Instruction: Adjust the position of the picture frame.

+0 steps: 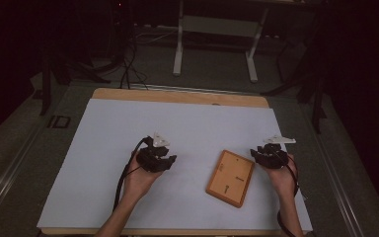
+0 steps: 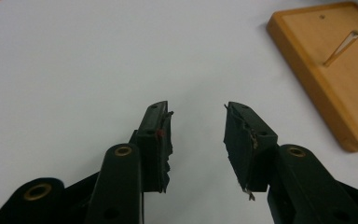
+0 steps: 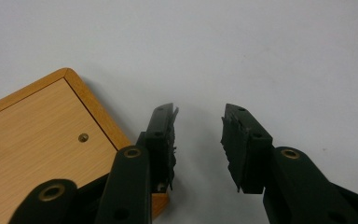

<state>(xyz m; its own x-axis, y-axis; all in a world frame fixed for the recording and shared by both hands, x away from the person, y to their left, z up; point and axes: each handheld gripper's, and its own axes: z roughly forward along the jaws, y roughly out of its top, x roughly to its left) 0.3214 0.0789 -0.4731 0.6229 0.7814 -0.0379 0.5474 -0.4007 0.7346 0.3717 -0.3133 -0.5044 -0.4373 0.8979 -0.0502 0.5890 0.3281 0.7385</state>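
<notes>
There are two grippers and one wooden board [image 1: 230, 178] on the white table [image 1: 108, 148]. The board lies flat near the right side, between the two grippers but closer to the right one. The left gripper [image 2: 196, 122] is well apart from the board, with its two jaws spread open and nothing between them. The right gripper [image 3: 198, 123] is just beside the board's right edge, its two jaws also open and holding nothing.

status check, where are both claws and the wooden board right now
Left claw open, empty, above the white mat. Right claw open, empty, at the wooden board corner. Board flat on mat, ungripped. Nothing in the way.
</notes>
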